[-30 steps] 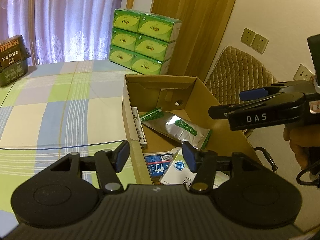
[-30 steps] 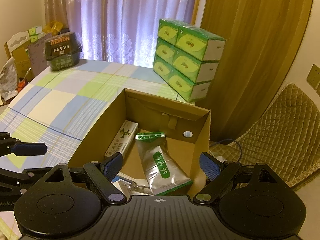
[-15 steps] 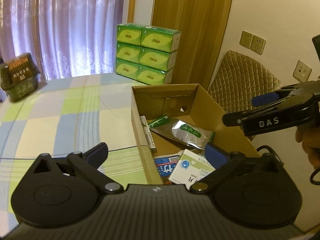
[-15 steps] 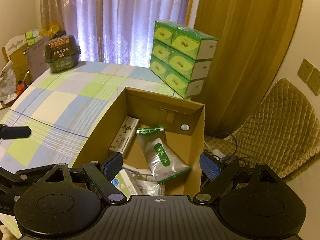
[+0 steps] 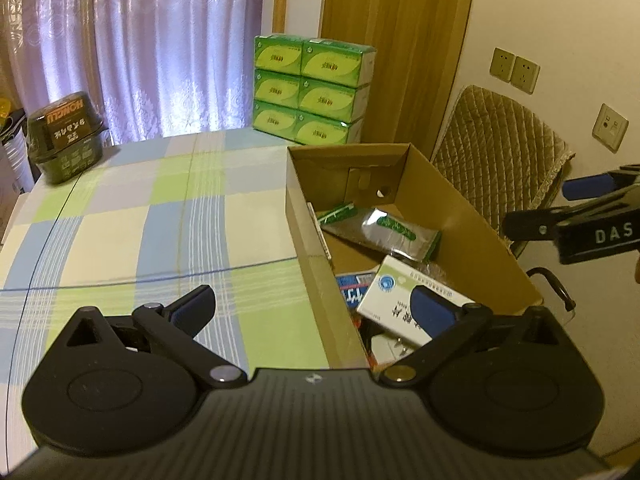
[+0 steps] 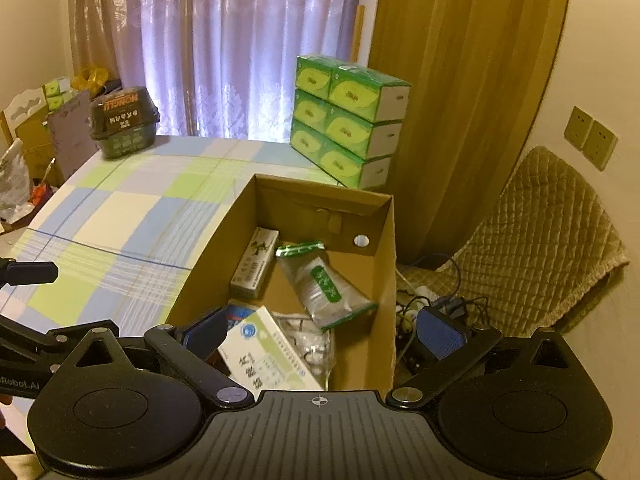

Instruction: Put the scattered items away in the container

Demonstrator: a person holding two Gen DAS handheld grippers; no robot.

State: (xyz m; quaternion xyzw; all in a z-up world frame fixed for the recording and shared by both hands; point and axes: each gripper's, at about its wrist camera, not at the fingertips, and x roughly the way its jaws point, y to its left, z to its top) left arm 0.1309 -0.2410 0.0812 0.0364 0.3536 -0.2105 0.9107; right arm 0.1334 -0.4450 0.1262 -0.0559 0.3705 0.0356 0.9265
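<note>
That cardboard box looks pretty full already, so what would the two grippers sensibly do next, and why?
Probably draw both away from the cardboard box and stop. The left gripper and right gripper are open and empty, the packets lie inside, and the checked tablecloth shows nothing loose nearby.

Open brown cardboard box (image 6: 384, 264) sitting on the checked tablecloth, holding a silver foil pouch with green label (image 6: 326, 284) lying flat, a narrow white carton (image 6: 256, 262) along its left wall, and a white medicine box (image 6: 268, 354) resting tilted nearest the camera.
</note>
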